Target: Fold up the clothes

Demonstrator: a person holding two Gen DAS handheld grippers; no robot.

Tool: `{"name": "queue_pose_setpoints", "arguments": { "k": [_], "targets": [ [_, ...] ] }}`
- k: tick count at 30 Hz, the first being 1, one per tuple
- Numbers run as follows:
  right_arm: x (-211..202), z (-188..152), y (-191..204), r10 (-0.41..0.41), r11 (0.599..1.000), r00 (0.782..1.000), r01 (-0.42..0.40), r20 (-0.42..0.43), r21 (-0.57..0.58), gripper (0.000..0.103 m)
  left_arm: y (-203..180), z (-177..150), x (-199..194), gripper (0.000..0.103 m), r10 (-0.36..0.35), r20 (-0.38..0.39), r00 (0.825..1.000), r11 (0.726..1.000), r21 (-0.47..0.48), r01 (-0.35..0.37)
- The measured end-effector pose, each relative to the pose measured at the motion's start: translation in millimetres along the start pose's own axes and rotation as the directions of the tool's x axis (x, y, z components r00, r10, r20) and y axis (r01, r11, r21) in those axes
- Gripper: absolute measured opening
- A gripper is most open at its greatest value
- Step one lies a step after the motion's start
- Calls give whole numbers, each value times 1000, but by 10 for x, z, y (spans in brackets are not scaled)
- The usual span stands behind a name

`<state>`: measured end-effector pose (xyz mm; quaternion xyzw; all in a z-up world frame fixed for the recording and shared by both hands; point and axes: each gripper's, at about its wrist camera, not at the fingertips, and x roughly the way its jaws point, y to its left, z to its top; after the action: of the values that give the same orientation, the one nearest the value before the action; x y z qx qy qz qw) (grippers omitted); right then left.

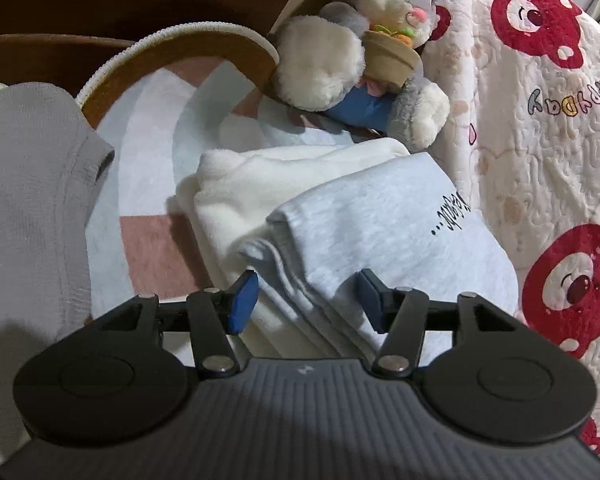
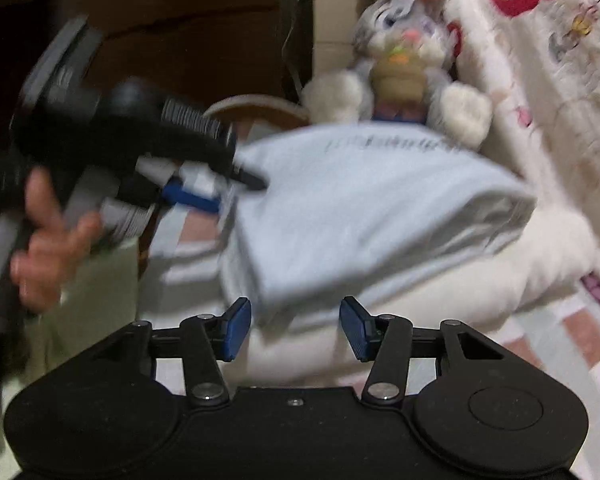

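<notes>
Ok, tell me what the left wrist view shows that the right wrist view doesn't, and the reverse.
Only the left wrist view shows the grey garment at far left and the "happy day" lettering on the quilt. Only the right wrist view shows the person's hand gripping the left tool, blurred. Both show the folded light blue shirt lying on the cream fleece, the plush rabbit, and open blue fingers.

Pale grey folded sweatshirt (image 1: 384,236), black lettering; cream fleece (image 1: 236,184); red-bear quilt (image 1: 540,92).
</notes>
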<state>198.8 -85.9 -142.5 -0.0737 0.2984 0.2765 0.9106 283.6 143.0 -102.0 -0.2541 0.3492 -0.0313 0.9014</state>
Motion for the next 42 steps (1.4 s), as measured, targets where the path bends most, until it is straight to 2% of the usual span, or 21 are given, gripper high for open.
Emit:
{"name": "queue_pose_setpoints", "arguments": {
  "k": [5,11,17,22,27,31,34,39,42],
  "targets": [
    [-148,-171,-46,11,997,1000,-10,-15,82,55,-80,-40,-42,56,75,12,997,996,39,-75],
    [-555,-209,-286,-74,988,997,73,0,134,58,-221,-131,-115,64,147,38,988,984,94,-150],
    [-959,-378,-425,-153,967,988,142,37,214,61,-461,-339,-198,67,192,34,981,958,211,-195],
    [-1216,-598,-402,-192,953,981,176,42,247,62,-647,-613,-377,68,163,-21,986,938,312,-149],
    [-1510,-779,-376,-215,940,974,188,67,285,68,-881,-926,-708,75,114,-57,992,901,427,-79],
    [-1691,-875,-287,-231,938,969,198,89,283,70,-1081,-1198,-1004,85,71,-56,996,873,487,-35],
    [-1796,-925,-209,-253,927,961,210,107,310,70,-1220,-1416,-1221,100,57,-39,998,836,547,-27],
    [-1961,-1000,-77,-294,902,946,228,135,366,71,-1354,-1763,-1484,101,58,-66,996,807,591,-7],
    [-2065,-995,0,-263,913,959,213,103,347,72,-1440,-1924,-1598,101,61,-93,994,788,616,9]
  ]
}}
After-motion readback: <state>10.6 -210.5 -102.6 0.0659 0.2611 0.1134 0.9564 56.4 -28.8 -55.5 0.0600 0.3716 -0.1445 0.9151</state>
